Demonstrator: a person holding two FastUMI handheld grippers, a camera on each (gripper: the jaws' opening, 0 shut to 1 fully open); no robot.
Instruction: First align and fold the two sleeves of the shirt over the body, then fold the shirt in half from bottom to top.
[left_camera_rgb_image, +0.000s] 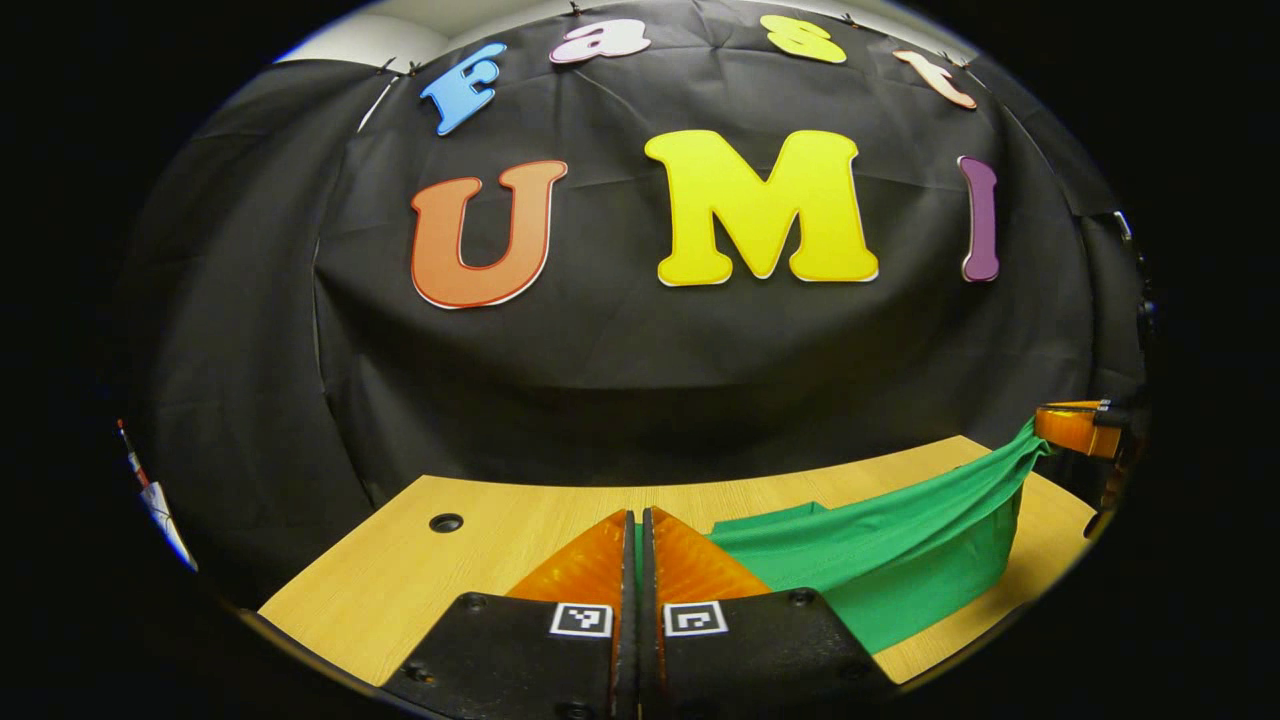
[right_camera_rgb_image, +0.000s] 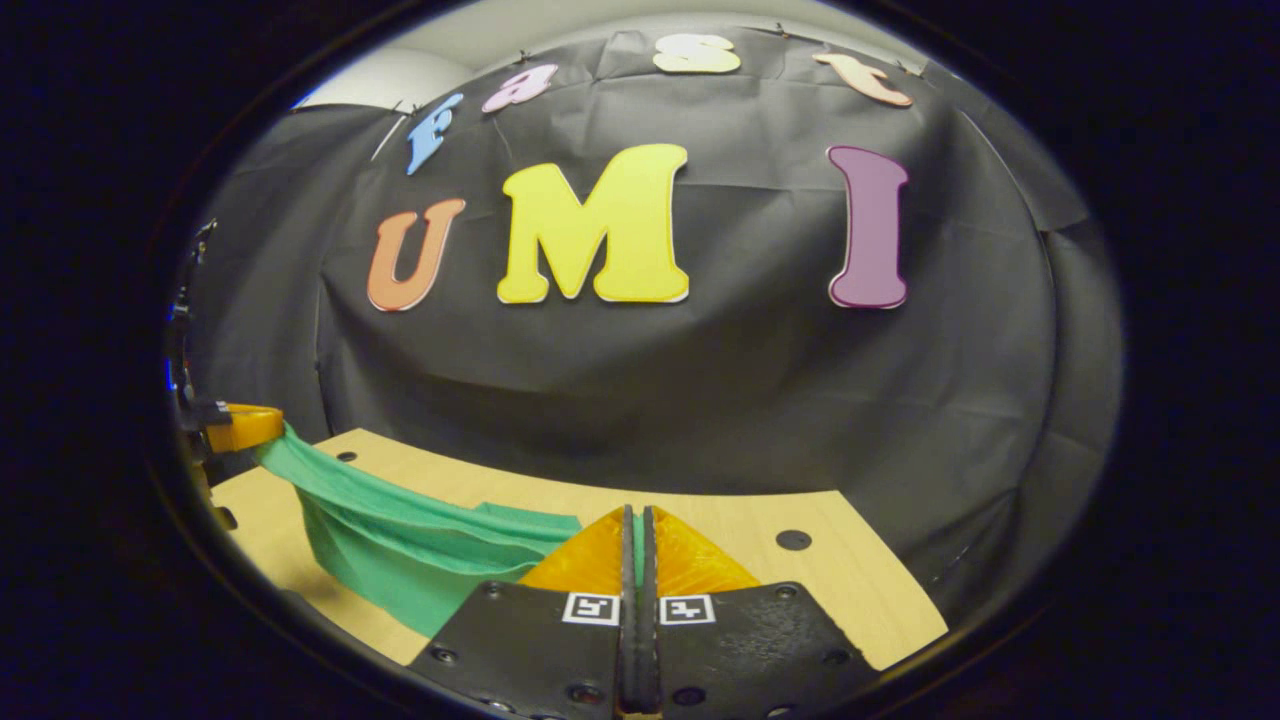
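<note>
In the left gripper view, the left gripper sits at the bottom with its two fingers pressed together, a thin sliver of green cloth showing in the slit between them, so the jaws are clamped on the shirt. From that pinch the green shirt runs away to the right as a smooth, plain, stretchy-looking sheet, lifted off the wooden table and hanging in a shallow sag, its upper edge pulled into a taut, slightly folded band with long creases running along it. Its lower part drapes down toward the tabletop. At the far right the cloth narrows to a point where the right gripper holds it above the table edge. In the right gripper view the same arrangement is mirrored: the right gripper's fingers are closed together at the bottom on a sliver of green, and the shirt sweeps leftward in a hammock-like curve, gathered into soft lengthwise folds, to the left gripper at the far left. A small round hole shows in the tabletop near its back left corner. Beyond the table hangs the black cloth wall of the booth.
</note>
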